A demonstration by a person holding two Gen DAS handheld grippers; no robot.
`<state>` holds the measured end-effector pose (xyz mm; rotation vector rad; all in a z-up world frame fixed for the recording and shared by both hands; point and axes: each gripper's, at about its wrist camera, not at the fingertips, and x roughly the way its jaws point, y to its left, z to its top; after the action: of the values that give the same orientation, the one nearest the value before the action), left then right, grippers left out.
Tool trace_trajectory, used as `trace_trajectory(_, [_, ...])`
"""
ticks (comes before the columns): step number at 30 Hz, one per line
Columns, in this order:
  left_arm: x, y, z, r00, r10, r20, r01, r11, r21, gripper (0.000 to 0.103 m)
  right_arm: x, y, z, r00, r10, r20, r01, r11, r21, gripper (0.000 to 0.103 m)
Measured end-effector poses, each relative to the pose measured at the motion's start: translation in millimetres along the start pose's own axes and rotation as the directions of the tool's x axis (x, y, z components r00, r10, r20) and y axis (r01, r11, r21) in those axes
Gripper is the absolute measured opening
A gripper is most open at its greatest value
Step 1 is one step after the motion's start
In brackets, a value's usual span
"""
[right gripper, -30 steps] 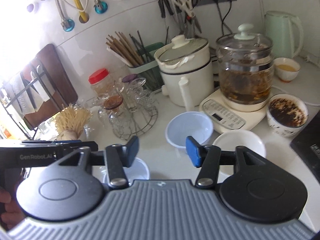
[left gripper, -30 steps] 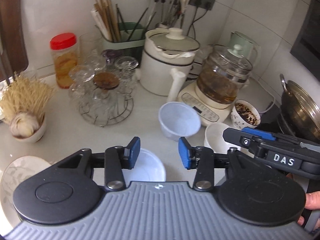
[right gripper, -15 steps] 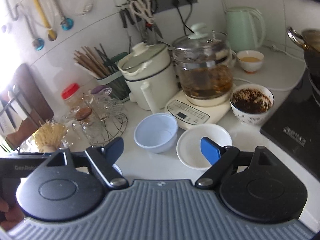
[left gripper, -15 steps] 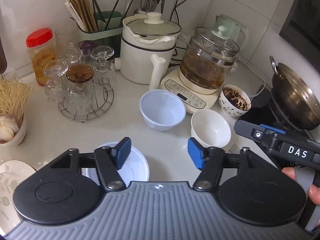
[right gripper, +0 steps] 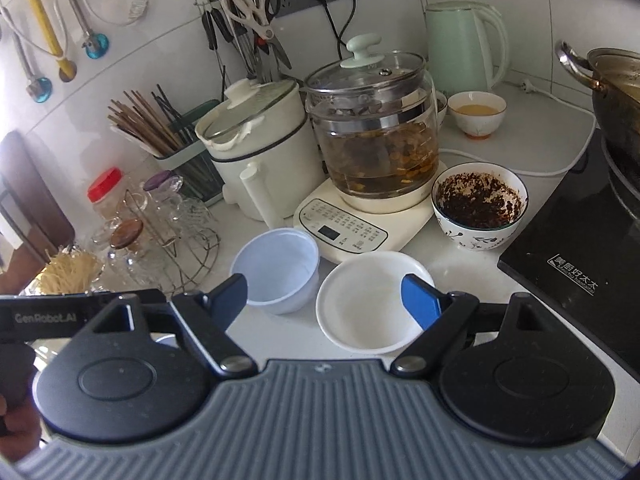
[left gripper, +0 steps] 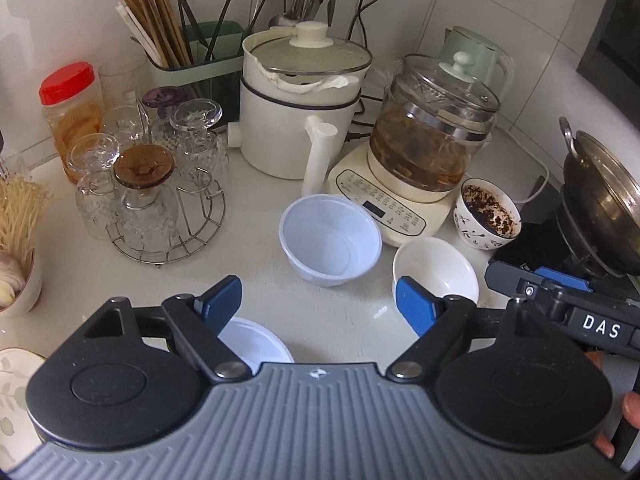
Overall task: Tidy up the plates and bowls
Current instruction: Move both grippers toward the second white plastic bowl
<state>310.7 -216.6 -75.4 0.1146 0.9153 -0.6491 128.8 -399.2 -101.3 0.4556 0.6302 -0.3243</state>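
Observation:
A translucent plastic bowl [left gripper: 330,240] [right gripper: 277,270] stands on the white counter beside a white ceramic bowl [left gripper: 436,270] [right gripper: 370,300]. A second plastic bowl [left gripper: 256,346] lies near and below my left gripper [left gripper: 318,304], which is open and empty above the counter. My right gripper [right gripper: 324,300] is open and empty, its right fingertip over the white bowl's right rim. A patterned plate [left gripper: 12,392] shows at the left edge. The right gripper's body also shows in the left wrist view [left gripper: 560,300].
A patterned bowl of dark residue [right gripper: 478,204], a glass kettle on its base [right gripper: 372,136], a white cooker [right gripper: 260,140], a rack of glasses [left gripper: 148,184], a chopstick holder [left gripper: 188,56], a wok [left gripper: 604,196] on an induction hob [right gripper: 580,272], a small bowl of yellow liquid [right gripper: 476,114].
Both grippers have opened wider and moved forward and rightward. The white bowl now lies between the right gripper's fingers in view.

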Motion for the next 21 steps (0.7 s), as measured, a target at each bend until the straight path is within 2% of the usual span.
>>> trace_trajectory(10, [33,11,20,0.999,0.021,-0.035,-0.021,1.000,-0.020,0.087,30,-1,15,0.999,0.023,-0.038,-0.023,1.000,-0.007,0.085])
trace_trajectory(17, [60,22,22,0.997,0.029,-0.076,-0.031,0.999,-0.030,0.087,59,1,25,0.996,0.058,-0.069,-0.060,0.998,-0.019,0.084])
trace_trajectory(21, [74,29,22,0.996,0.022,-0.082,-0.027,0.998,-0.051,0.087,77,2,30,0.991,0.071,-0.109,-0.074,0.997,-0.025,0.077])
